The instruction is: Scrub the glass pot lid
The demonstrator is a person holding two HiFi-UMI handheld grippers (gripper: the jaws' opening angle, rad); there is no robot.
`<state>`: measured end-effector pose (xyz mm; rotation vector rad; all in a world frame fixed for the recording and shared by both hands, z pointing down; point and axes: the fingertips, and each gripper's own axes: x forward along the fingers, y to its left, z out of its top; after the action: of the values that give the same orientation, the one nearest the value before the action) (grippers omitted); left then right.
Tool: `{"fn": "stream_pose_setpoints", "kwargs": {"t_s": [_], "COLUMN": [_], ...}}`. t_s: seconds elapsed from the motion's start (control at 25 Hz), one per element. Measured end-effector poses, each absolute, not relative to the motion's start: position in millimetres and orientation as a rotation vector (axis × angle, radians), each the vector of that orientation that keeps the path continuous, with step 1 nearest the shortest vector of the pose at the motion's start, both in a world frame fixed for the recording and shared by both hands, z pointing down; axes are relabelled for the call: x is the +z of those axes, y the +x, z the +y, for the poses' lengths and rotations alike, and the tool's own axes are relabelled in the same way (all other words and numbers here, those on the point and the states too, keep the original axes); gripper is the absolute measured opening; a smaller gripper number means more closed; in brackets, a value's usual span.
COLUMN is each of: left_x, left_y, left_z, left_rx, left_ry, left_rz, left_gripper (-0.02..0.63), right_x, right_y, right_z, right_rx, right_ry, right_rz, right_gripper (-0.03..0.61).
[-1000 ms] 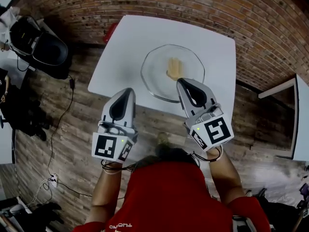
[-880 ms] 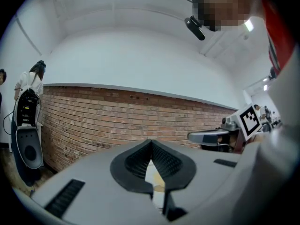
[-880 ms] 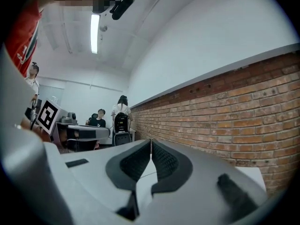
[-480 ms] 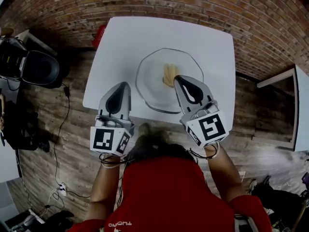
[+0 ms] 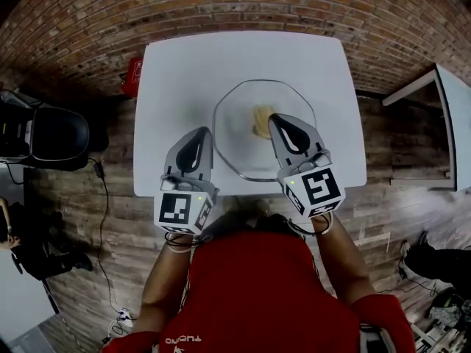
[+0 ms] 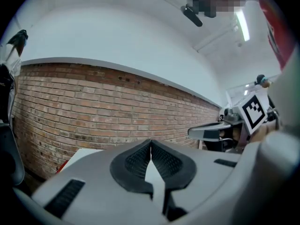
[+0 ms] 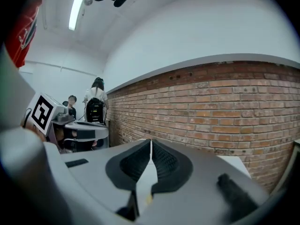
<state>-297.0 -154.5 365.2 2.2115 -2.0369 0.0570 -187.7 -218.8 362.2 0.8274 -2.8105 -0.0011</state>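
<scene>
A clear glass pot lid (image 5: 243, 142) lies flat on the white table (image 5: 176, 72) in the head view, near the table's front edge. A yellowish sponge (image 5: 260, 118) rests at its middle. My right gripper (image 5: 277, 119) hovers over the lid with its tips beside the sponge, jaws shut and empty. Left of the lid's rim, my left gripper (image 5: 201, 133) hangs over the table, also shut and empty. Both gripper views look level at the brick wall (image 6: 93, 111); lid and sponge are hidden below the closed jaws there.
A brick wall (image 5: 243, 6) curves round the table's far side. A black chair (image 5: 44, 134) stands on the wooden floor at left, with a red object (image 5: 132, 73) by the table's left edge. Another white table (image 5: 452, 123) is at right. People (image 7: 96, 102) stand far off.
Both grippers have come forward and lower over the table, still shut. The right tips now reach the sponge; the left gripper has passed over the table's front edge.
</scene>
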Motion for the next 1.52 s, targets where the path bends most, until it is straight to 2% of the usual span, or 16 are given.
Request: {"fn": "stream_pose_setpoints", "kwargs": {"t_s": [0.32,0.36,0.4,0.52,0.6,0.72,1.32,1.52], "left_x": [423.3,429.8,436.4,455.6,467.0,484.0,545.8,544.6], "left_y": [-328.8,-329.9,-329.7,-328.6,-327.3,-326.5,-318.9,-314.3], "left_z": [-187.2,-191.3,-195.4,-207.1,-212.7,-216.6,-220.4,-221.7], "left_rx": [0.150,0.153,0.153,0.175,0.201,0.226,0.267,0.249], "left_ry": [2.144,2.133,2.121,2.080,2.052,2.002,1.810,1.820], "left_rz": [-1.804,-1.771,-1.734,-1.659,-1.627,-1.577,-1.341,-1.321], "left_gripper": [0.022,0.054,0.125,0.167,0.185,0.202,0.202,0.134], "right_x": [412.1,418.0,423.8,441.0,453.9,473.5,544.5,545.0], "right_y": [-200.8,-201.2,-200.9,-197.8,-194.5,-189.5,-183.8,-187.4], "right_z": [-240.1,-243.1,-246.3,-256.1,-261.4,-266.9,-271.7,-269.8], "right_rx": [0.094,0.109,0.122,0.170,0.218,0.273,0.426,0.394], "right_ry": [0.979,0.983,0.986,0.990,0.981,0.973,0.882,0.869], "right_rz": [-2.604,-2.583,-2.561,-2.501,-2.462,-2.403,-2.163,-2.163], "right_gripper": [0.032,0.032,0.032,0.044,0.127,0.143,0.138,0.080]}}
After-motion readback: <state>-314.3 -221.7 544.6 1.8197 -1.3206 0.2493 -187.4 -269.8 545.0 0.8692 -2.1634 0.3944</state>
